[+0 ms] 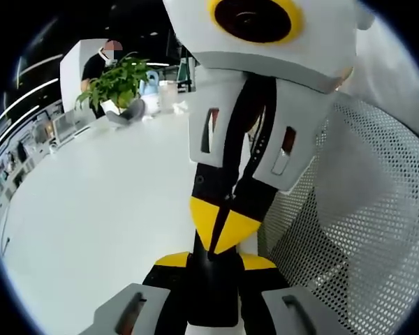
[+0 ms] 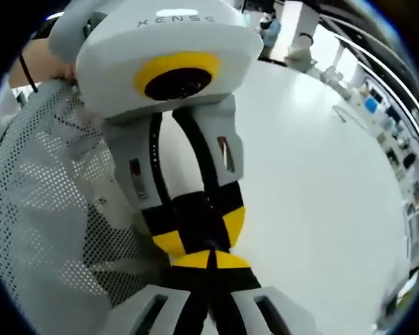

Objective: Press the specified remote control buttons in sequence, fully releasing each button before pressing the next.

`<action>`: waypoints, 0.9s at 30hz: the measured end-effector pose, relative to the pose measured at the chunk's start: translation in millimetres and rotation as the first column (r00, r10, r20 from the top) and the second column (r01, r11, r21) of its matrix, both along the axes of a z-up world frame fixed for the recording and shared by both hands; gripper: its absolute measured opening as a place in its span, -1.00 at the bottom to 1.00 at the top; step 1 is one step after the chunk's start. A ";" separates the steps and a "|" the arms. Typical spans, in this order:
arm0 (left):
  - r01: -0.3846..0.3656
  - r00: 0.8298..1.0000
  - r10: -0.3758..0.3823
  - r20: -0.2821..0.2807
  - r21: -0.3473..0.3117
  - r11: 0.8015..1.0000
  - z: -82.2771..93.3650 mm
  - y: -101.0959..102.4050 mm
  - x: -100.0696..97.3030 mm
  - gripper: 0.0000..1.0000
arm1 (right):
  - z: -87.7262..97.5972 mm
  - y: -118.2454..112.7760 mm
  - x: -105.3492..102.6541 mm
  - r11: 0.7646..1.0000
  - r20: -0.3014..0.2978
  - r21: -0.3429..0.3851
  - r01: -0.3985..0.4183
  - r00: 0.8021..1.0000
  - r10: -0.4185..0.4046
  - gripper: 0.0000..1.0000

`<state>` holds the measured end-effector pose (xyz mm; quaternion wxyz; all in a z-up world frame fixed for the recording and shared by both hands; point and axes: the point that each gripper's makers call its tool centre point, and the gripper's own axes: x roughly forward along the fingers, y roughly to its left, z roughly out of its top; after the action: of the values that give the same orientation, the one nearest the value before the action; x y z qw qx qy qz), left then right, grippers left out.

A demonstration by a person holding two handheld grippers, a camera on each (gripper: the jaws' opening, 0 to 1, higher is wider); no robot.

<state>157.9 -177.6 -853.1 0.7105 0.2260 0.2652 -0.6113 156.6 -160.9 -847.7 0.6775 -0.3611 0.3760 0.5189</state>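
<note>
Left gripper and right gripper meet tip to tip over the white desk. Both pairs of fingers look clenched on nothing, though the left pair is too close to the lens to be sure. A white mesh panel lies just beside the tips, and where the remote lies I cannot tell. To do the step well, draw the two grippers apart and tilt them down until the remote shows ahead of the fingers, then keep one pair clenched as a single blunt tip. Come straight down on one button and lift fully clear before the next.
</note>
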 end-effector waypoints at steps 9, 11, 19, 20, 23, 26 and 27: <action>0.003 1.000 -0.003 0.006 0.008 1.000 -0.1 -0.2 -0.1 -0.51 | -0.8 -0.4 2.0 0.999 0.056 -0.015 -0.040 0.998 0.041 -1.00; 0.003 1.000 -0.003 0.008 0.010 1.000 -0.1 -0.3 -0.1 -0.51 | -1.1 -0.1 1.4 0.998 0.074 -0.016 -0.060 0.995 0.061 -1.00; 0.001 1.000 -0.001 0.014 0.011 1.000 0.1 -0.1 0.2 -0.50 | 0.8 0.9 2.4 0.996 0.069 0.081 -0.032 0.997 0.027 -1.00; 0.000 1.000 0.000 0.014 0.010 1.000 0.2 0.1 0.2 -0.51 | 1.9 0.5 2.7 0.990 0.028 0.141 0.015 0.999 -0.019 -1.00; 0.003 1.000 -0.003 0.016 0.009 1.000 0.1 -0.1 -0.4 -0.50 | 3.0 -1.8 2.0 0.976 -0.043 0.203 0.075 0.997 -0.068 -1.00; 0.010 1.000 -0.010 0.014 0.009 1.000 0.2 -1.3 -2.1 -0.50 | 3.5 -1.7 -0.8 0.985 -0.015 0.172 0.026 1.000 -0.023 -1.00; 0.009 1.000 -0.009 0.013 0.009 1.000 0.1 -1.2 -1.9 -0.50 | 3.6 0.1 -2.9 0.986 -0.009 0.167 0.007 1.000 -0.006 -1.00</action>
<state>155.9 -178.8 -853.0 0.7084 0.2344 0.2622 -0.6120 153.7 -160.8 -844.2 0.7055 -0.2996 0.3352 0.5479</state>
